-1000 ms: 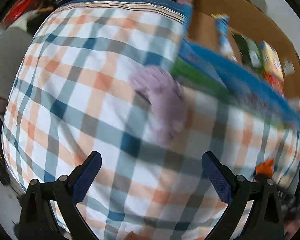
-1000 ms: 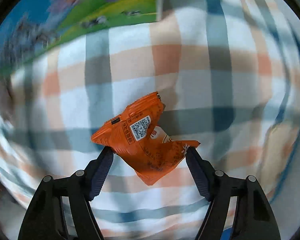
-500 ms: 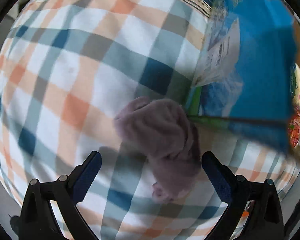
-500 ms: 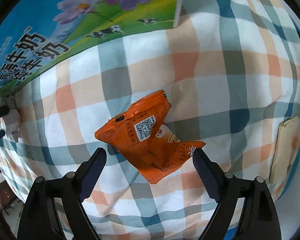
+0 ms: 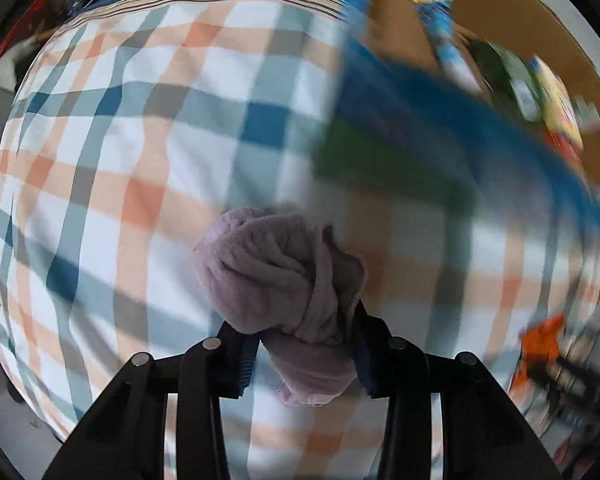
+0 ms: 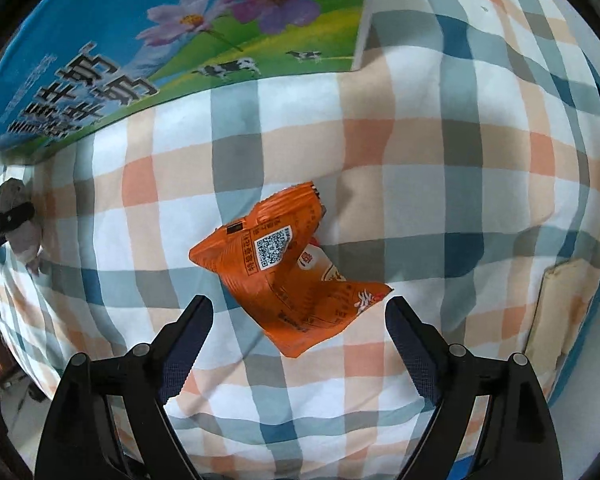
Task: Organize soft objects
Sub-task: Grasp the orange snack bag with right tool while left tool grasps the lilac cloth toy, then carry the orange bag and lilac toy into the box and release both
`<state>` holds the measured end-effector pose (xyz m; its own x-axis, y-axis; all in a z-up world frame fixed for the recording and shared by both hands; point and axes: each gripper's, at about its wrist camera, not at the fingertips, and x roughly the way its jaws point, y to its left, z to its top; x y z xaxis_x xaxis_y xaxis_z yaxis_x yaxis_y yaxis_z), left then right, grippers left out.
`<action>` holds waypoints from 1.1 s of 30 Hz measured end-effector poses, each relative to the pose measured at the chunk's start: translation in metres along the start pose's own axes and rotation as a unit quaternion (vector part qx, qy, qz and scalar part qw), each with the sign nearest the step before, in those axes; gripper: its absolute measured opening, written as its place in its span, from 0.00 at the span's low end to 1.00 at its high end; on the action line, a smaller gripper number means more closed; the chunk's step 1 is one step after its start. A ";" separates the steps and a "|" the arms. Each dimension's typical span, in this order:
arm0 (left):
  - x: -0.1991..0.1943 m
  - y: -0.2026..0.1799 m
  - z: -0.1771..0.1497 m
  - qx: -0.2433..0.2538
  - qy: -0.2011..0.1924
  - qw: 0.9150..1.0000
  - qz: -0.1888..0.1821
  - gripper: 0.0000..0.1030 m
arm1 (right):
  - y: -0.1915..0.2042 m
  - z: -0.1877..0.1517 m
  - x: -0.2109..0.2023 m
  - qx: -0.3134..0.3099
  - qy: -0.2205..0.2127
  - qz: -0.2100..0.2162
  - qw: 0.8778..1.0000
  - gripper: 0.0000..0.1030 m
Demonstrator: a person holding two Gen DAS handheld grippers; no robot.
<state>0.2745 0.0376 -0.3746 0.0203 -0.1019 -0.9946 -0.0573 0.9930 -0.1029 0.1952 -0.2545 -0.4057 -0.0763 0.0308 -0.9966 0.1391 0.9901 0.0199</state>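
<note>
A crumpled lilac plush cloth (image 5: 284, 280) sits between the fingers of my left gripper (image 5: 304, 352), which is shut on it above the checked bedsheet (image 5: 120, 140). In the right wrist view the same cloth (image 6: 20, 216) shows at the far left, pinched by the left gripper. My right gripper (image 6: 298, 324) is open and hovers over an orange snack packet (image 6: 284, 276) that lies crumpled on the sheet (image 6: 460, 140), between and just ahead of the fingertips. The orange packet also shows blurred at the right of the left wrist view (image 5: 540, 344).
A blue and green milk carton box (image 6: 160, 40) with flowers and cows stands on the sheet behind the packet; it is blurred in the left wrist view (image 5: 440, 128). A brown cardboard box (image 5: 500, 20) holding several packets lies beyond it. The bed edge (image 6: 568, 312) is at the right.
My left gripper moved onto the lilac cloth and shut on it, and has lifted it a little. My right gripper stayed open and backed off slightly from the orange packet.
</note>
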 end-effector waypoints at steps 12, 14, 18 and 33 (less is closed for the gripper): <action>0.028 -0.054 -0.052 0.060 0.038 0.997 -0.011 0.36 | -0.006 -0.017 0.024 0.083 0.065 0.084 0.991 0.49; 0.034 -0.063 -0.054 0.065 0.036 0.997 -0.004 0.36 | -0.007 -0.019 0.016 0.070 0.049 0.064 0.994 0.50; 0.042 -0.072 -0.053 0.072 0.038 0.997 0.001 0.36 | 0.001 -0.021 -0.009 -0.004 -0.015 -0.026 1.000 0.74; 0.045 -0.075 -0.045 0.075 0.030 0.997 0.005 0.36 | 0.040 -0.028 0.024 -0.049 0.021 0.000 0.999 0.46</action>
<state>0.2348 -0.0438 -0.4119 -0.0392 -0.0903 -0.9951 0.0921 0.9913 -0.0936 0.1712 -0.2100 -0.4262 -0.1188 0.0341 -0.9923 0.0428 0.9987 0.0291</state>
